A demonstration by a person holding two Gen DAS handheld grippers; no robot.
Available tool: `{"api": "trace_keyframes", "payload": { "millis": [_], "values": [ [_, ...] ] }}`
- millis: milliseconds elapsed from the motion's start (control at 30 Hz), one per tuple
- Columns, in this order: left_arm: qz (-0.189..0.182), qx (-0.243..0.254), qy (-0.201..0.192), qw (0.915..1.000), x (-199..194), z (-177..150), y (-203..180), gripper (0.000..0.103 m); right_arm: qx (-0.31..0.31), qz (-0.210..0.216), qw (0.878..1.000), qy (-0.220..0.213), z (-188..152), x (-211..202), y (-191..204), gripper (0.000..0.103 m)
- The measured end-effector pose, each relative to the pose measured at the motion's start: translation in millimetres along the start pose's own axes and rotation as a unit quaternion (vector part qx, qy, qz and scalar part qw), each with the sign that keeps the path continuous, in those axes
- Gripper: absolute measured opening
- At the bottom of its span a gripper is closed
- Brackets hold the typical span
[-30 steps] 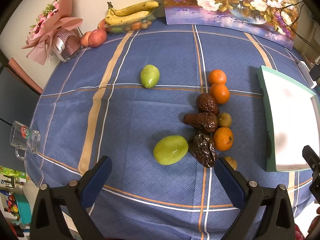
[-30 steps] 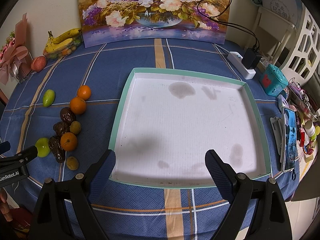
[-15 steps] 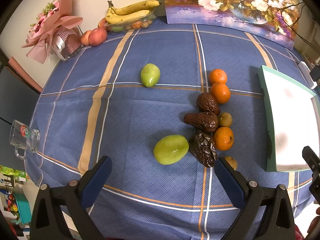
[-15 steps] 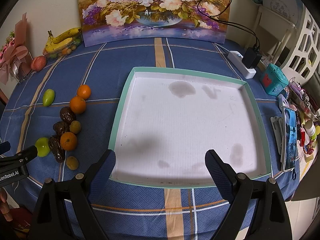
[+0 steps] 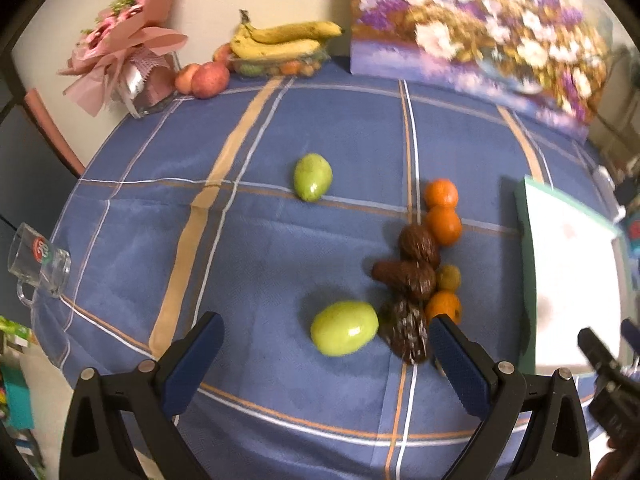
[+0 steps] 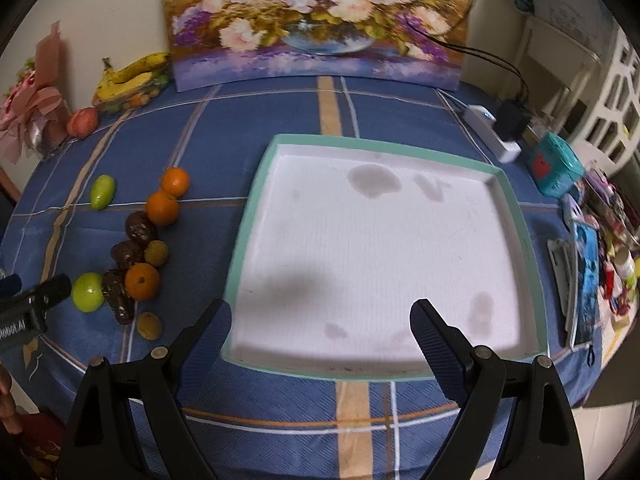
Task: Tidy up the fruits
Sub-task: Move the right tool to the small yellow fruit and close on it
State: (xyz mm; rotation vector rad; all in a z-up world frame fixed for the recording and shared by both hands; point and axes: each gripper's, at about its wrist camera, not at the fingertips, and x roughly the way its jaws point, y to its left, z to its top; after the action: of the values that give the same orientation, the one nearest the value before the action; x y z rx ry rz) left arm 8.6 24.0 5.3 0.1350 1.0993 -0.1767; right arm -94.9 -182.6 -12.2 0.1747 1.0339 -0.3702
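Note:
Loose fruit lies on the blue checked tablecloth: a near green fruit, a far green fruit, three oranges, dark wrinkled fruits and small brown fruits. The same cluster shows in the right wrist view. My left gripper is open and empty, with the near green fruit between its fingertips. My right gripper is open and empty over the near edge of the white tray with a green rim, which holds nothing.
Bananas, apples and a pink bouquet stand at the back. A flower painting leans on the wall. A glass mug sits at the left edge. A power strip and clutter lie to the right.
My left gripper has moved forward and left toward the fruit, so the near green fruit now sits between its fingertips. The right gripper has barely moved.

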Motion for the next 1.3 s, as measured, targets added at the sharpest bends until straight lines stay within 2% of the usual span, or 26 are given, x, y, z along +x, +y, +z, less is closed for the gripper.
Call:
{"api": "trace_keyframes", "payload": {
  "millis": [167, 300, 400, 500, 633, 800, 867, 1000, 1133, 1267, 1300],
  "values": [
    [-0.02, -0.042, -0.046, 0.9979, -7, 8, 21, 0.103, -0.019, 0.038, 0.999, 0.002, 6, 4, 19, 0.091],
    [-0.016, -0.075, -0.063, 0.9951, -5, 16, 43, 0.103, -0.029, 0.06, 0.998, 0.001, 10, 7, 36, 0.091],
    [-0.026, -0.086, -0.04, 0.9952, 1, 17, 51, 0.103, -0.044, 0.088, 0.995, -0.001, 12, 7, 48, 0.091],
    [-0.034, -0.097, -0.023, 0.9944, 7, 17, 55, 0.103, -0.075, 0.095, 0.993, -0.001, 13, 6, 64, 0.091],
    [-0.035, -0.096, 0.008, 0.9947, 19, 14, 53, 0.103, -0.09, 0.119, 0.989, 0.013, 11, 10, 77, 0.091],
    [-0.049, -0.113, 0.05, 0.9911, 37, 11, 54, 0.101, -0.121, 0.125, 0.984, 0.043, 5, 21, 93, 0.091],
    [-0.06, -0.12, 0.063, 0.9889, 42, 10, 54, 0.096, -0.132, 0.125, 0.981, 0.061, 2, 29, 99, 0.087],
    [-0.072, -0.119, 0.087, 0.9864, 52, 9, 49, 0.089, -0.151, 0.124, 0.977, 0.091, -3, 41, 109, 0.069],
    [-0.09, -0.115, 0.106, 0.9835, 60, 9, 43, 0.081, -0.156, 0.126, 0.973, 0.112, -6, 52, 114, 0.061],
    [-0.094, -0.106, 0.118, 0.9828, 66, 9, 36, 0.08, -0.165, 0.124, 0.971, 0.121, -7, 58, 118, 0.059],
    [-0.095, -0.106, 0.123, 0.9821, 68, 8, 35, 0.078, -0.168, 0.123, 0.97, 0.123, -7, 60, 120, 0.052]
  ]
}}
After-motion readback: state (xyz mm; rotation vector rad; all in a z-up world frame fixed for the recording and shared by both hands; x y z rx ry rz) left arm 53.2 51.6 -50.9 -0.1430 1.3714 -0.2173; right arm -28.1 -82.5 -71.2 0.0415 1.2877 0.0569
